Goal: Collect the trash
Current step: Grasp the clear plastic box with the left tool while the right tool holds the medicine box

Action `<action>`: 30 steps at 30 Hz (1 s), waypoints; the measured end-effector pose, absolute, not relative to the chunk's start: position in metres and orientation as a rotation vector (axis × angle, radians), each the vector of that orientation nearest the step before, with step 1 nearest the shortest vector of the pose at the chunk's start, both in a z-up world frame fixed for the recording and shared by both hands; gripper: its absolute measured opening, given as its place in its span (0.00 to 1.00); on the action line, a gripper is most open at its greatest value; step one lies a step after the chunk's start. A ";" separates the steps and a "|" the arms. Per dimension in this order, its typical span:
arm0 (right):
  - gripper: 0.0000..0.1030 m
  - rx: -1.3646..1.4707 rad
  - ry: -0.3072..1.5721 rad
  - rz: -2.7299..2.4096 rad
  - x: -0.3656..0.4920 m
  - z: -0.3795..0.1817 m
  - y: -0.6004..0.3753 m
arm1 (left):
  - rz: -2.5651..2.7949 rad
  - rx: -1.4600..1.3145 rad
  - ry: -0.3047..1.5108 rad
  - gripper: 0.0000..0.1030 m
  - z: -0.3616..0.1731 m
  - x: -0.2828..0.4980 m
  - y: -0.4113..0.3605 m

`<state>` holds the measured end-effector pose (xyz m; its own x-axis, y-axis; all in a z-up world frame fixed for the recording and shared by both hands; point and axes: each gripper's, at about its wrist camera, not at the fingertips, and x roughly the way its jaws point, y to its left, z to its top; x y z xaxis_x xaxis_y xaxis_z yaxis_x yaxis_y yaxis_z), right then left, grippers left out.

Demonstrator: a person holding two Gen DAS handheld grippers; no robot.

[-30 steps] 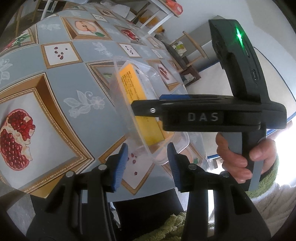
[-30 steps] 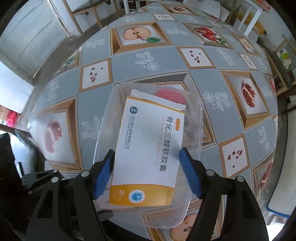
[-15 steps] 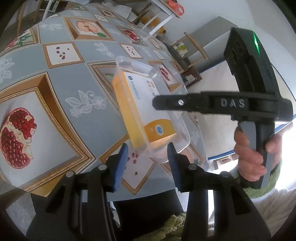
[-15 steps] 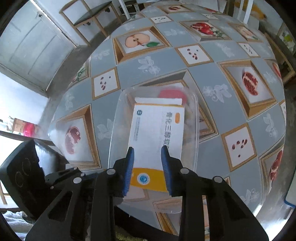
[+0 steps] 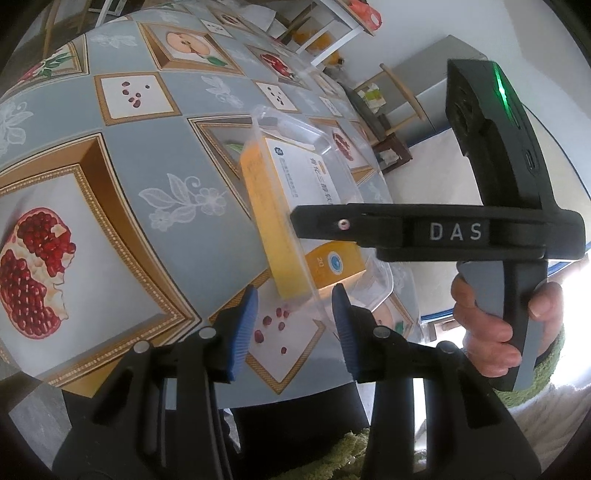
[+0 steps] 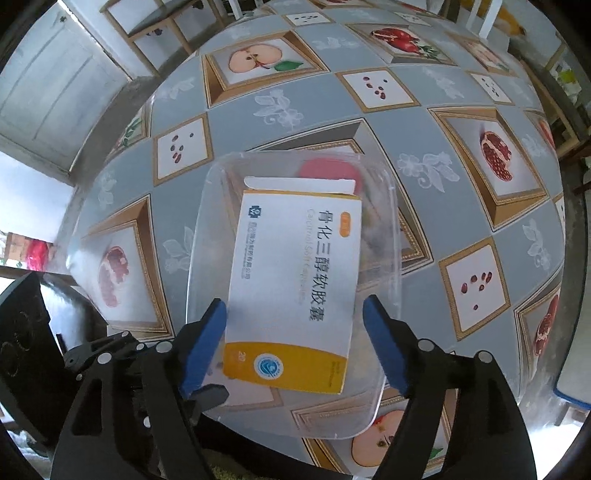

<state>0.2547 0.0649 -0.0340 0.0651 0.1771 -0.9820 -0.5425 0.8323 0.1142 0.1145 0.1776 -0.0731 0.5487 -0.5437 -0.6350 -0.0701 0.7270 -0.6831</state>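
Observation:
A clear plastic tray (image 6: 388, 206) sits near the table's front edge. A white and orange medicine box (image 6: 295, 280) lies in it, over a pink round item (image 6: 327, 170). My right gripper (image 6: 294, 345) is open, its fingers on either side of the box's near end, just above it. In the left wrist view the box (image 5: 291, 177) and tray (image 5: 317, 136) lie ahead, with the right gripper's finger (image 5: 343, 221) reaching over them. My left gripper (image 5: 293, 317) is open and empty, just short of the tray's near corner.
The table (image 6: 332, 92) has a grey cloth with fruit pictures. Wooden chairs (image 5: 399, 110) and shelving stand past the table's far side. A stool (image 6: 155, 18) stands beyond the far edge in the right wrist view.
My right gripper was shut half a second ago and has opened wide again, drawing nearer the box. The box lies in the tray. My left gripper has barely moved.

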 end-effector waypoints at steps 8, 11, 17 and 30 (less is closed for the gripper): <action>0.70 -0.280 1.441 0.552 0.264 -0.049 0.071 | -0.317 -0.733 0.965 0.38 -0.074 0.115 0.177; 0.69 -0.279 1.435 0.559 0.264 -0.049 0.071 | -0.321 -0.731 0.965 0.38 -0.074 0.112 0.178; 0.67 -0.266 1.407 0.574 0.261 -0.043 0.069 | -0.319 -0.728 0.962 0.38 -0.072 0.111 0.177; 0.67 0.040 1.358 0.724 0.270 0.010 0.029 | -0.305 -0.734 0.961 0.38 -0.068 0.108 0.180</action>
<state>0.2703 0.0287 0.0104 0.0315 0.4926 -0.8697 -0.4478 0.7849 0.4283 0.1084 0.1802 -0.0677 0.5546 -0.5411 -0.6321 -0.0772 0.7230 -0.6866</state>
